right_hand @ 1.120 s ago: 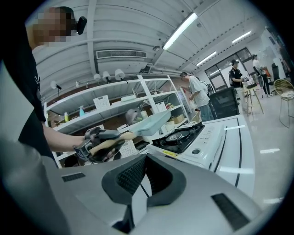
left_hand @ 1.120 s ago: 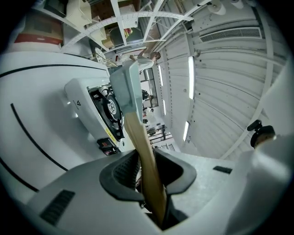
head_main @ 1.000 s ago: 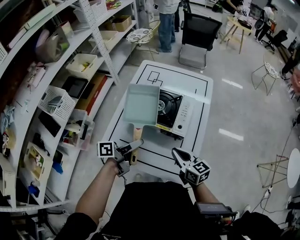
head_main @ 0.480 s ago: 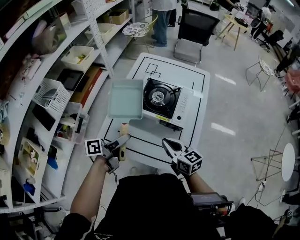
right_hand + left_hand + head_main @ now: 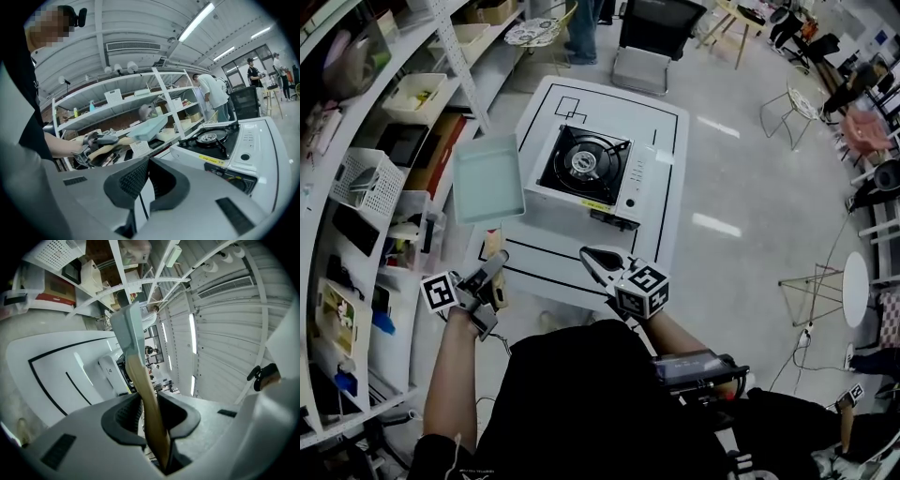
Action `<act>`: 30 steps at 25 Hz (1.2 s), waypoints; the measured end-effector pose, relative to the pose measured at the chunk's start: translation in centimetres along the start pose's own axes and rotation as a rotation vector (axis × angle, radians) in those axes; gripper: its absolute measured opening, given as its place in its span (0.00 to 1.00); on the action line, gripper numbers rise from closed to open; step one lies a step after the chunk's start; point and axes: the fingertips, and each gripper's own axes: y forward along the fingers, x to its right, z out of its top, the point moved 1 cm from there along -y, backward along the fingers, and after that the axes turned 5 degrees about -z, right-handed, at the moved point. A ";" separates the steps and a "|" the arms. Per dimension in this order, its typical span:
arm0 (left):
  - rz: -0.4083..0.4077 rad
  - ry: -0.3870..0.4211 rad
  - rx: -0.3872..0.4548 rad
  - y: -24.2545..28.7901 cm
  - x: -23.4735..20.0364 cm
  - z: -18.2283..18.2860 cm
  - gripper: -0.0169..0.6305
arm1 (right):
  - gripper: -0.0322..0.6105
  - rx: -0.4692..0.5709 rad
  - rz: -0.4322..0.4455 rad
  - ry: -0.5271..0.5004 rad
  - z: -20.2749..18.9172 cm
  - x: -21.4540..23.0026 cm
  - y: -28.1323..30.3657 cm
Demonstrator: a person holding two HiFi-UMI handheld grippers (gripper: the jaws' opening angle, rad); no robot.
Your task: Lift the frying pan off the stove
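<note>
The right gripper, jaws pressed together on nothing, hovers over the table's near edge. The left gripper clamps the wooden handle of the frying pan, which is held in the air at the table's left edge, clear of the stove at mid-table.

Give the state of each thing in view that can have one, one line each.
frying pan: lifted clear, held in the air left of the stove.
stove: burner bare, nothing on it.
left tongs: shut on the frying pan's wooden handle.
right tongs: shut, holding nothing.
</note>
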 end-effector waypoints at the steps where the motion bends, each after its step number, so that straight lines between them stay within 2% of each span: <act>1: 0.002 0.004 0.005 -0.4 0.0 0.1 0.18 | 0.09 -0.004 0.006 -0.005 0.0 -0.2 0.3; 16: 0.016 -0.010 0.099 -6.1 -0.7 1.1 0.19 | 0.09 -0.036 0.119 -0.093 -0.1 -4.7 5.3; 25: 0.016 -0.017 0.138 -9.0 -0.9 1.0 0.19 | 0.09 -0.050 0.142 -0.118 -0.3 -6.5 7.2; 30: 0.013 -0.026 0.143 -10.1 -1.3 1.0 0.19 | 0.09 -0.052 0.127 -0.127 -0.7 -6.9 7.6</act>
